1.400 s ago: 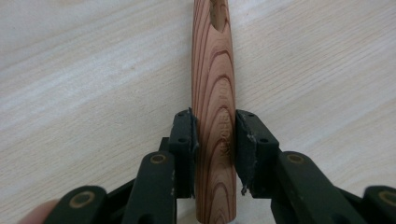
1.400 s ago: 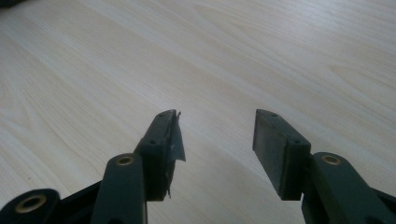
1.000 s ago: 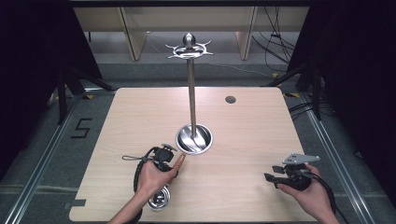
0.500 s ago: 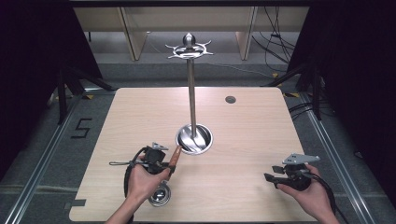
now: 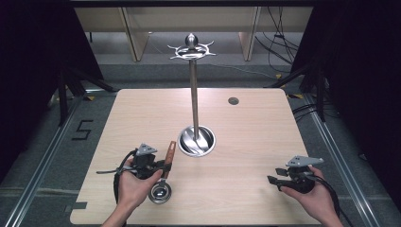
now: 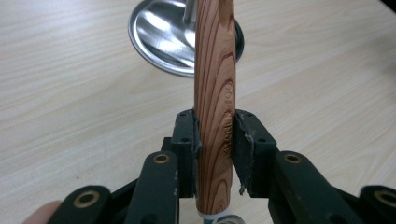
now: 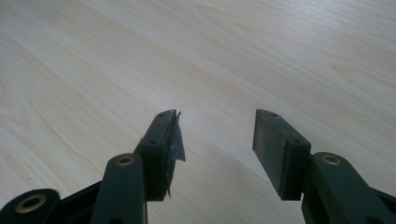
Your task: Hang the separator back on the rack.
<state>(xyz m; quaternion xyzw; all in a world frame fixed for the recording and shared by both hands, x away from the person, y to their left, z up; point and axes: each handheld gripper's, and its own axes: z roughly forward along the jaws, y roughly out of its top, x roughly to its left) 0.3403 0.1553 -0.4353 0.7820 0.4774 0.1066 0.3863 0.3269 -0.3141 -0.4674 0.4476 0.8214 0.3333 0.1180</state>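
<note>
High view showed the left gripper (image 5: 163,166) at the table's (image 5: 255,142) near-left, jaws pinching the wooden handle (image 5: 169,152) of a small metal ladle, its bowl (image 5: 160,193) low over the table nr the person's left hand (image 5: 135,184). Handle tip pointed twd the steel stand's base (image 5: 196,141). Right gripper (image 5: 273,180) sat near-right, jaws spread w/ nothing between.

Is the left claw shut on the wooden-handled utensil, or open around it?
Shut on it. In the left gripper view, both pads of the left claw press against the reddish wood-grain handle, with no gap on either side.
</note>
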